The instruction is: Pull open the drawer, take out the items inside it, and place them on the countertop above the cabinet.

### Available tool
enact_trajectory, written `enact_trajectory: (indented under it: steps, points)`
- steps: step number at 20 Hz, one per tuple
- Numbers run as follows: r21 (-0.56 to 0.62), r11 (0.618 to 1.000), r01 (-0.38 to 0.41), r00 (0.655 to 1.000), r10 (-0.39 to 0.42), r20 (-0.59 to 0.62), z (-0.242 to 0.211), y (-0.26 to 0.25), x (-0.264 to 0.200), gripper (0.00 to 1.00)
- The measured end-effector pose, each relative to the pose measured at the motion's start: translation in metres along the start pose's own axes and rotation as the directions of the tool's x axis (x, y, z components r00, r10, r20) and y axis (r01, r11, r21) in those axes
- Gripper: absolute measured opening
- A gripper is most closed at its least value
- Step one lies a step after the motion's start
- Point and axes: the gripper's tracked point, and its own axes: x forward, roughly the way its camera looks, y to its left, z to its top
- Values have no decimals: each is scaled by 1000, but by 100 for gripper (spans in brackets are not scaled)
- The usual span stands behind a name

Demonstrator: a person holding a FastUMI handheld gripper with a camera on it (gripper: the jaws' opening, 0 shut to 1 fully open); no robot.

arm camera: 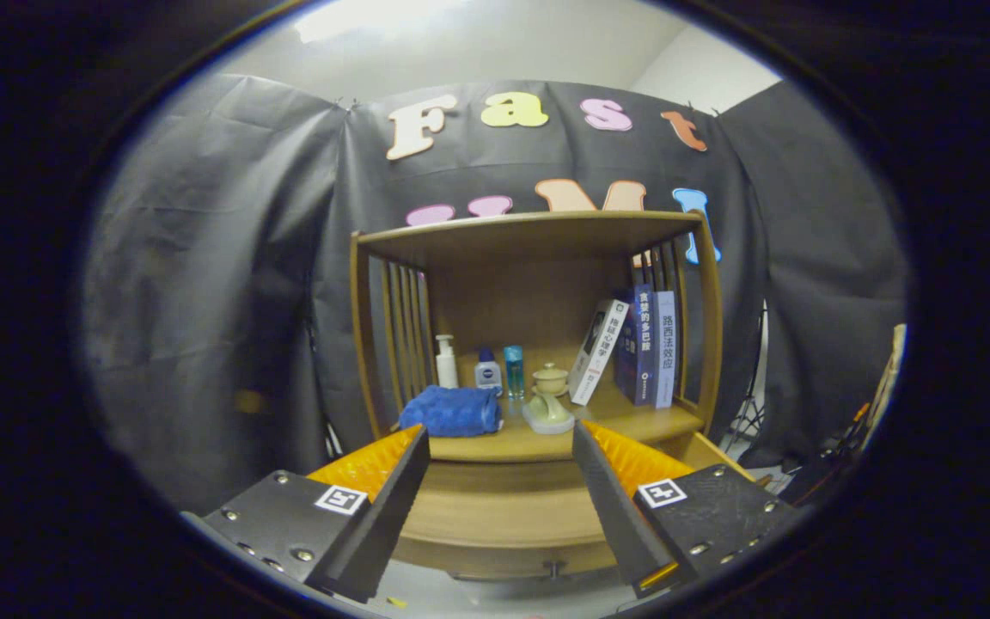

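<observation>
So the gripper (499, 456) is hanging in the air in front of a small wooden cabinet (708, 327), jaws spread wide apart with nothing between them and nothing touching them. The fingers (392, 481) point straight at the cabinet, and through the gap you can see the front edge of the worktop (504, 447) and the drawer (504, 524) right below it.

The drawer looks shut to me, its front sitting flush under the worktop. There's a little knob (553, 568) low on the front, roughly between the two fingers and below them. Can't see what's inside the drawer, obviously.

The worktop is under a top shelf with slatted sides, and it's already pretty busy:
- a folded blue towel (450, 411) just beyond the left finger
- behind it a white pump bottle (446, 361), a small white bottle with a blue cap (487, 370) and a slim teal bottle (514, 370), all in a row along the back
- a pale lidded cup (550, 379) standing behind a light green dish thing (546, 414), about in the middle
- a white book (598, 351) leaning against a few dark blue books (648, 344) standing upright on the right side

The gripper is clear of the cabinet.
</observation>
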Motion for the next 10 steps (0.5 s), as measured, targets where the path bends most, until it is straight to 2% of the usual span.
enact_trajectory:
  steps: [2,5,7,10]
  points:
    - [11,1000,4,1000,-5,24,11,-10,-20,99]
    - [21,999,31,997,-33,68,21,-33,-24,99]
    - [67,995,70,992,-77,96,15,-53,-23,99]
    - [139,987,83,988,-100,119,-9,-73,-26,99]
